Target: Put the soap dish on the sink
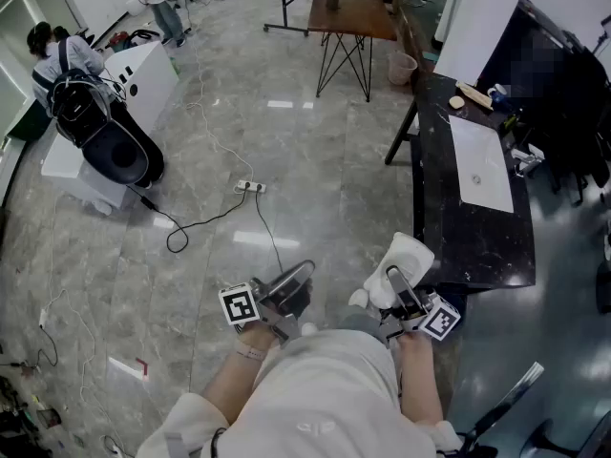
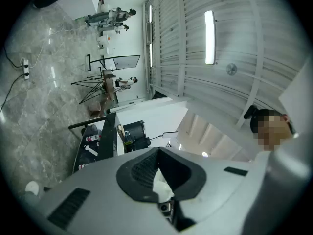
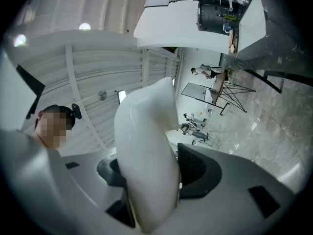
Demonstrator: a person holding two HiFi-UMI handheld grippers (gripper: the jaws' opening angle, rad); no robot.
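Note:
The white glossy soap dish (image 1: 407, 258) is clamped in my right gripper (image 1: 399, 282), held close in front of the person's body; in the right gripper view the soap dish (image 3: 146, 155) stands tall between the dark pads (image 3: 198, 173). The white rectangular sink (image 1: 480, 165) is set in a dark marble counter (image 1: 468, 241) ahead and to the right, well apart from the dish. My left gripper (image 1: 289, 286) hovers beside the right one. In the left gripper view the left gripper (image 2: 159, 173) has its jaws together, with a small white scrap (image 2: 162, 186) showing between the pads.
Small items lie at the counter's far end (image 1: 482, 95). A power strip with a black cable (image 1: 250, 187) lies on the marble floor. Farther off stand a wooden table (image 1: 351, 12), a bucket (image 1: 403, 67), a white box (image 1: 143, 70) and a person with a bag (image 1: 62, 60).

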